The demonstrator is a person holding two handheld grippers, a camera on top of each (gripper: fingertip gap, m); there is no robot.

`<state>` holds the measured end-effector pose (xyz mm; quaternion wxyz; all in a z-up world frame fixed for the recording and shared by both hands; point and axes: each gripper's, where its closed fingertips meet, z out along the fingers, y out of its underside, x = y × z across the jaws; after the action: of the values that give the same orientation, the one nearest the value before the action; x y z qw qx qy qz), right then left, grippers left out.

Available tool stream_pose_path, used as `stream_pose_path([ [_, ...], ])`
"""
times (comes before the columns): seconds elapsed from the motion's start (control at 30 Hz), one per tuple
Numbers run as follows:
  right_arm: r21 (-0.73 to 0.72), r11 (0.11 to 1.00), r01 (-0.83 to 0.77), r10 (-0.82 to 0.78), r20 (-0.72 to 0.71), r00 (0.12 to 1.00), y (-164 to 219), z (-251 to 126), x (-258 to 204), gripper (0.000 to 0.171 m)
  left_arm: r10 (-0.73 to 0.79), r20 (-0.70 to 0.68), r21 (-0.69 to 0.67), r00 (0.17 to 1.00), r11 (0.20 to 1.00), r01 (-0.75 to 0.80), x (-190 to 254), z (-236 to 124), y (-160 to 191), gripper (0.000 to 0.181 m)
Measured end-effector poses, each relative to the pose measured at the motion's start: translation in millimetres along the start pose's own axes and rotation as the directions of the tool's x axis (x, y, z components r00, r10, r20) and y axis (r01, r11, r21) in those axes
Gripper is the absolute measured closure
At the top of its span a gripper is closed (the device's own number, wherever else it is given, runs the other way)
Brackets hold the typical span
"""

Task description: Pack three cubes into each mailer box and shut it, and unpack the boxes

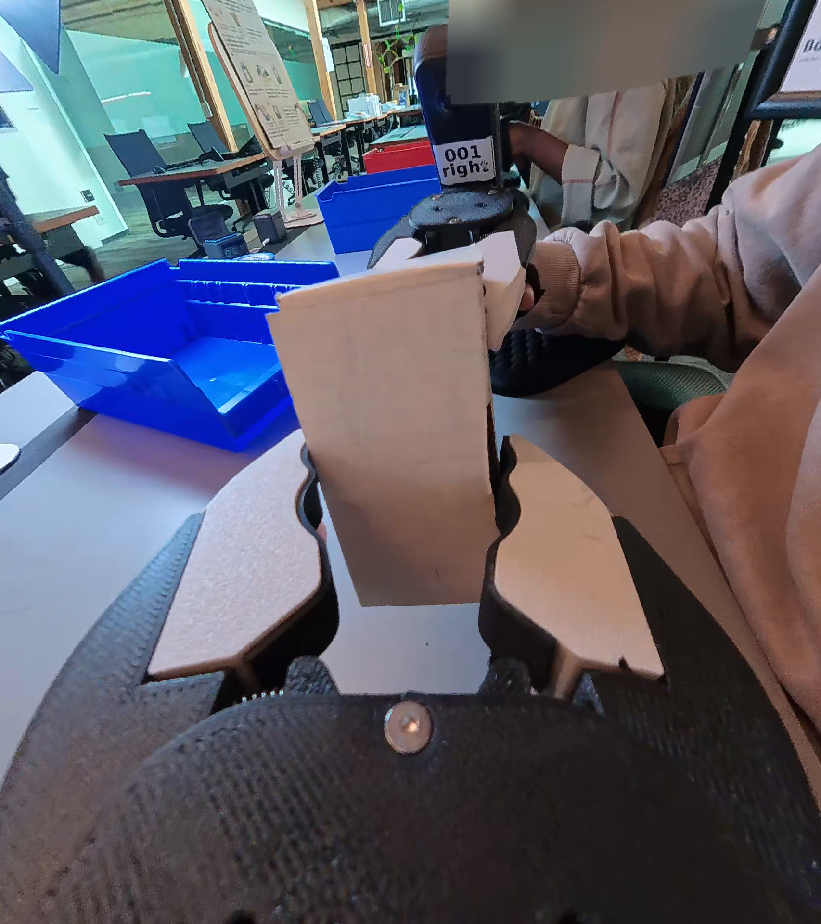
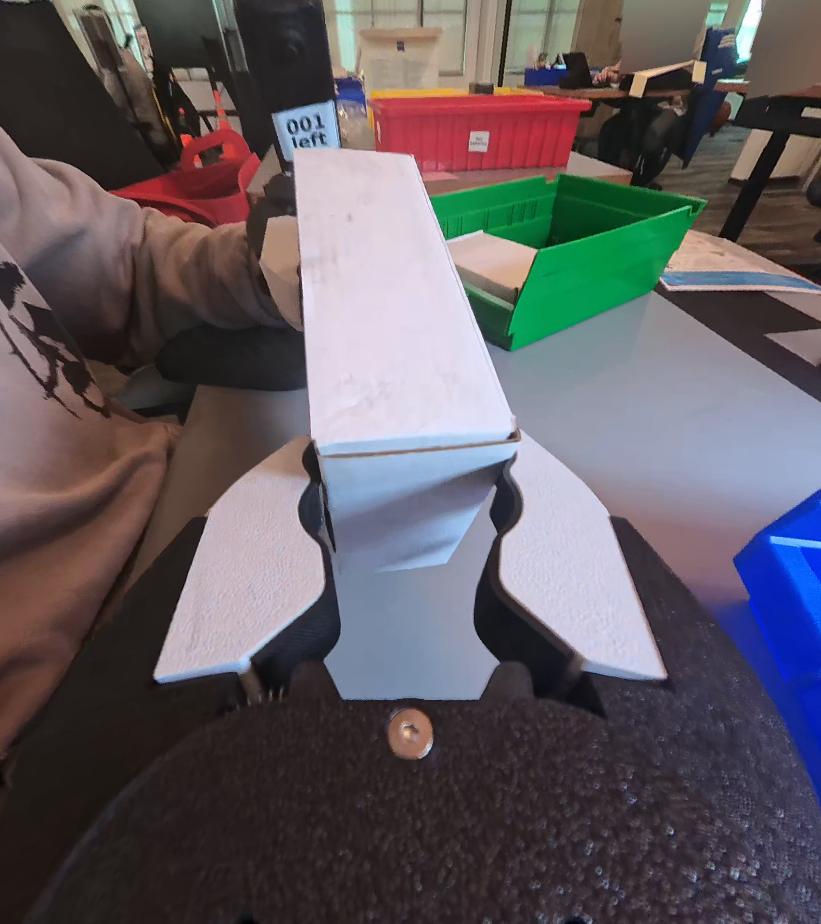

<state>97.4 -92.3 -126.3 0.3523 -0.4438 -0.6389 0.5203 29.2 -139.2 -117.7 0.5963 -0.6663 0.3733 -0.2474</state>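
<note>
A long white mailer box (image 1: 388, 425) with its lid down is held level above the grey table (image 1: 73, 525), one gripper at each end. My left gripper (image 1: 408, 450) is shut on the near end in the left wrist view; my right gripper (image 1: 448, 250) shows at the far end. In the right wrist view my right gripper (image 2: 411, 452) is shut on the near end of the box (image 2: 388, 300), and my left gripper (image 2: 273, 215) grips the far end. No cubes are in sight.
A blue bin (image 1: 148, 360) stands left of the box, a second blue bin (image 1: 373, 210) and a red one (image 1: 398, 155) behind. A green bin (image 2: 573, 250) holding another white box (image 2: 488, 265) and a red tote (image 2: 473, 130) stand farther off. A person's sleeve (image 2: 98, 275) is close. Left tips to right tips: about 10 centimetres.
</note>
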Motion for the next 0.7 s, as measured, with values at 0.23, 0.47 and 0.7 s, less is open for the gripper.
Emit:
stream_pose_path([
  [0.23,0.012,0.997,0.078,-0.078,0.009,0.997,-3.1,9.2,-13.2,0.106,-0.078,0.023,0.028,0.997,0.997,0.077,-1.9,11.6,-9.3,0.102],
  [0.47,0.111,0.992,0.058,-0.062,0.029,0.998,-18.2,0.0,-15.4,0.107,-0.034,0.041,-0.026,0.999,0.999,0.035,-0.9,19.5,3.9,0.095],
  [0.7,0.234,0.972,0.029,-0.042,0.051,0.998,-35.4,-9.0,-20.0,0.107,-0.047,0.03,0.012,0.998,0.999,0.047,3.6,25.3,-4.6,0.095],
])
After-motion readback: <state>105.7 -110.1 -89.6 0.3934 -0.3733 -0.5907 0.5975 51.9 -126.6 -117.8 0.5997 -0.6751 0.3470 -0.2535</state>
